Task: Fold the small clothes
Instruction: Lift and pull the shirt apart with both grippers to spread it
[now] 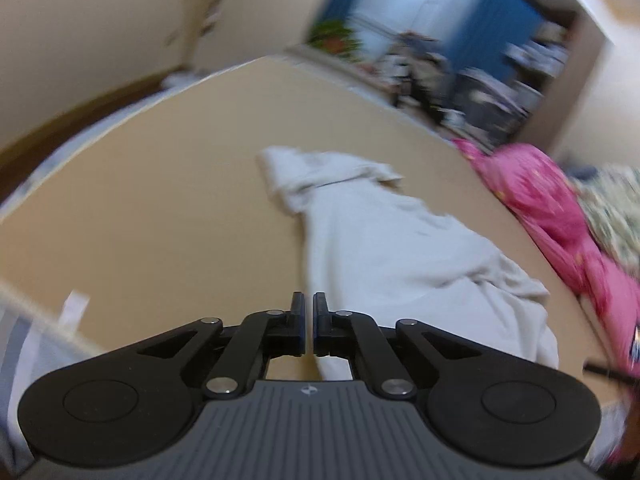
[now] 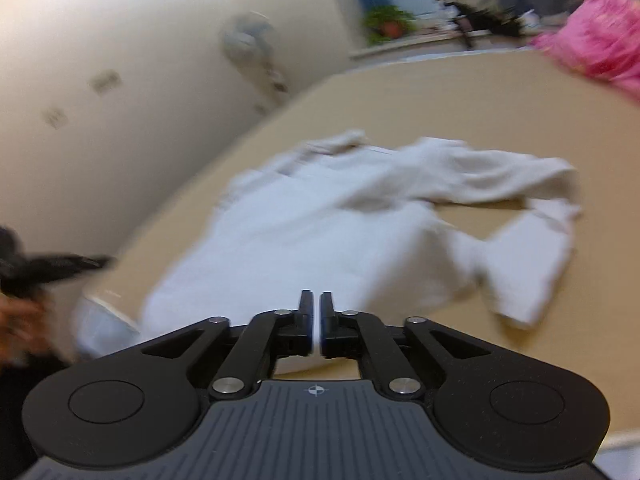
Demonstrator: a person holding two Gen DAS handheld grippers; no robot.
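A white long-sleeved garment (image 1: 400, 248) lies spread and rumpled on the tan table (image 1: 168, 184). In the right wrist view the garment (image 2: 320, 232) shows with one sleeve (image 2: 520, 248) bent back at the right. My left gripper (image 1: 308, 304) is shut and empty, held above the garment's near edge. My right gripper (image 2: 316, 304) is shut with a narrow slit between its fingers, and nothing shows in it; it is above the garment's near hem. The left gripper's dark tip (image 2: 68, 264) shows at the left of the right wrist view. Both views are motion-blurred.
A pink garment (image 1: 560, 216) and a patterned cloth (image 1: 616, 208) are heaped at the table's right edge; the pink one also shows in the right wrist view (image 2: 592, 48). A cream wall (image 2: 100, 60) and a fan (image 2: 248, 44) stand beyond the table. A white paper strip (image 1: 74, 312) lies near left.
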